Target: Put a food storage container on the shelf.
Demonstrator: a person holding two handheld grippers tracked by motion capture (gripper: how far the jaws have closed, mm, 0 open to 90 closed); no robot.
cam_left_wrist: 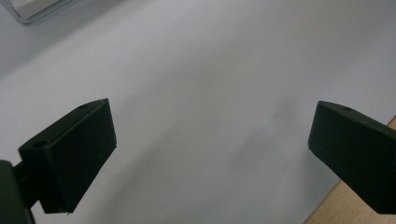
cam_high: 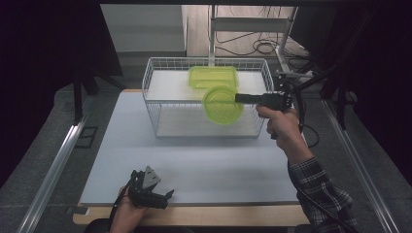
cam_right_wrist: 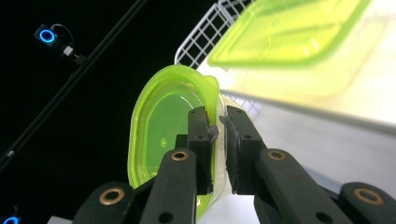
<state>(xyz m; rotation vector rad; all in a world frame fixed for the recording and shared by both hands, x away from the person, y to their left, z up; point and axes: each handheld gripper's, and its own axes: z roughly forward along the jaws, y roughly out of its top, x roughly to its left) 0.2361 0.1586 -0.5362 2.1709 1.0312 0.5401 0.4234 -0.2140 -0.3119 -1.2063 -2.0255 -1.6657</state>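
Two grippers work at a pale surface [cam_high: 194, 165]: the right gripper [cam_high: 241, 98], fingers clamped on the rim of a round green lid [cam_high: 222, 105], holds it tilted at the wire basket [cam_high: 156, 104], near a green container [cam_high: 213, 76]. The left gripper [cam_high: 165, 196] rests near, fingers spread wide.

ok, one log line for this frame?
right gripper shut on round green container | beside wire basket | left gripper open, idle on table

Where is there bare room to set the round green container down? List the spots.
The white table is bare between the wire basket and the left tool. The basket's lower shelf is free. Its top is crowded by the rectangular green container.
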